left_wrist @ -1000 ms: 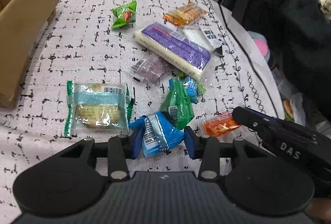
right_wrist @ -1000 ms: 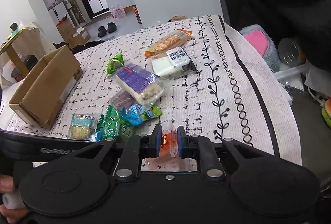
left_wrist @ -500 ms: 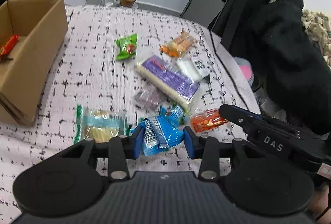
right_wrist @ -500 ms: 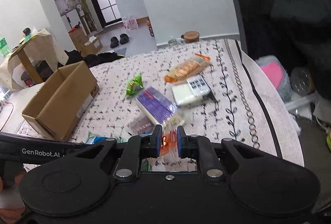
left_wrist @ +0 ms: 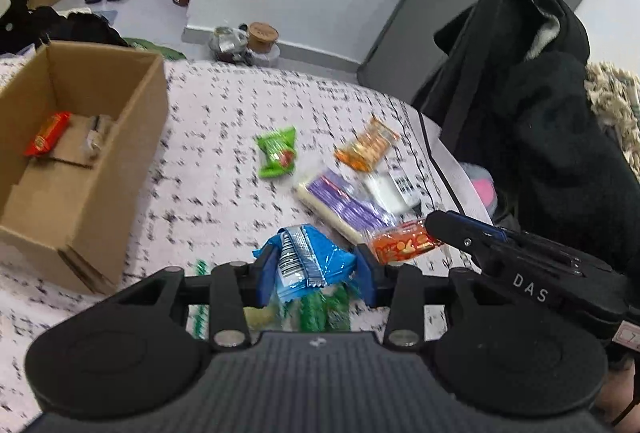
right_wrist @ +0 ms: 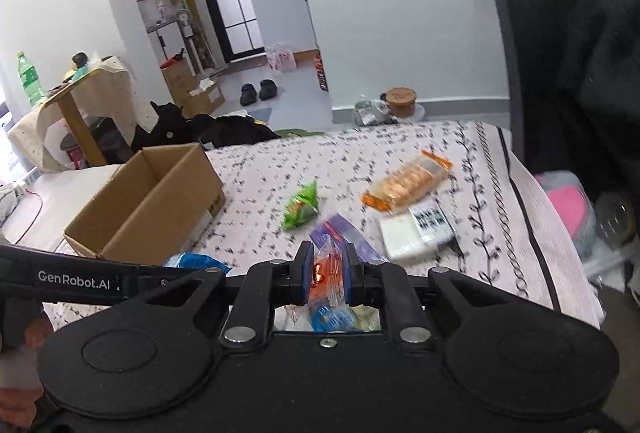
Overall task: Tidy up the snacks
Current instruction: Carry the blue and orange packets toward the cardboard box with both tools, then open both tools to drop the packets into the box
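Left hand-held gripper (left_wrist: 316, 270) is clamped on the blue snack packet (left_wrist: 306, 260), right hand-held gripper (right_wrist: 327, 272) pinched tight on the orange candy packet (right_wrist: 326, 275). Both packets sat on the patterned bedspread (left_wrist: 224, 137) a second ago; now they're lifted, and the cardboard box (left_wrist: 76, 153) at upper left shows its inside. The blue packet's barcode strip runs up-frame. The snacks under it are blurred and cut off.

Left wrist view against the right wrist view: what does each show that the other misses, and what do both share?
Only the left wrist view looks into the cardboard box and shows the red snack lying inside, plus the left gripper shut on the blue packet. Only the right wrist view shows the green bottle on a side table. Both show the right gripper shut on the orange packet and the green packet on the cloth.
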Motion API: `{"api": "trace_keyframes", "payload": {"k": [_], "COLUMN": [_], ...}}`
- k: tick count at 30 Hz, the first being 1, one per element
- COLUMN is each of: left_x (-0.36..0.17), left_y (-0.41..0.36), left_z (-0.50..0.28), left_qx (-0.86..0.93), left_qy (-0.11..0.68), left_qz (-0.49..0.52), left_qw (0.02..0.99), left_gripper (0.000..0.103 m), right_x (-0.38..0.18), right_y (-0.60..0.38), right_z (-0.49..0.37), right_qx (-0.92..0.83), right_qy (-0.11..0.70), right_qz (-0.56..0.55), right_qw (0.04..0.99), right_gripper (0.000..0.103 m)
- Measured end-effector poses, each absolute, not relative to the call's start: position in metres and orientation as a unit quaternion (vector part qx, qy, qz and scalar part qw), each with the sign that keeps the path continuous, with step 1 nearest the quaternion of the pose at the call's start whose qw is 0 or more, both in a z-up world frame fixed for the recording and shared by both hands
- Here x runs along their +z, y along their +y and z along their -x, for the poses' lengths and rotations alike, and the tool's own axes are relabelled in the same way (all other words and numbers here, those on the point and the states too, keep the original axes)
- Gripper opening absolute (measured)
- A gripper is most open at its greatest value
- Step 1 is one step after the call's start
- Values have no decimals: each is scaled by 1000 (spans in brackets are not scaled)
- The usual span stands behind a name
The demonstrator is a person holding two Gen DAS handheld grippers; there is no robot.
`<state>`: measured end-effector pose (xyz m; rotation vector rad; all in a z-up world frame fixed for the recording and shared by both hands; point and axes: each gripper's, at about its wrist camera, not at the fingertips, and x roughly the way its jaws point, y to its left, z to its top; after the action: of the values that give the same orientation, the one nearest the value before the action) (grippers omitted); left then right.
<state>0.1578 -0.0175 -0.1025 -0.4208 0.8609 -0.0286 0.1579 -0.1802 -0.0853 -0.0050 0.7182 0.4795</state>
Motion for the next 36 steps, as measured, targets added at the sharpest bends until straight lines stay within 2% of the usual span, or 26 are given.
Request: {"api": "trace_keyframes", "payload": {"k": [17,36], "left_x": [-71,-75], "left_y": [68,151], "left_z": [-159,-178], "left_qx": [62,105], "left_qy": [362,346], "left_qz": [210,227], "left_qw": [906,904], "left_gripper": [40,40], "right_x": [-56,-54], "right_y": [-100,-7], "right_z": [-180,-208], "right_qx": [296,336], "right_qy": [309,302], "right_qz": [32,69], "right_qw": [903,889], "right_gripper": [15,15]}}
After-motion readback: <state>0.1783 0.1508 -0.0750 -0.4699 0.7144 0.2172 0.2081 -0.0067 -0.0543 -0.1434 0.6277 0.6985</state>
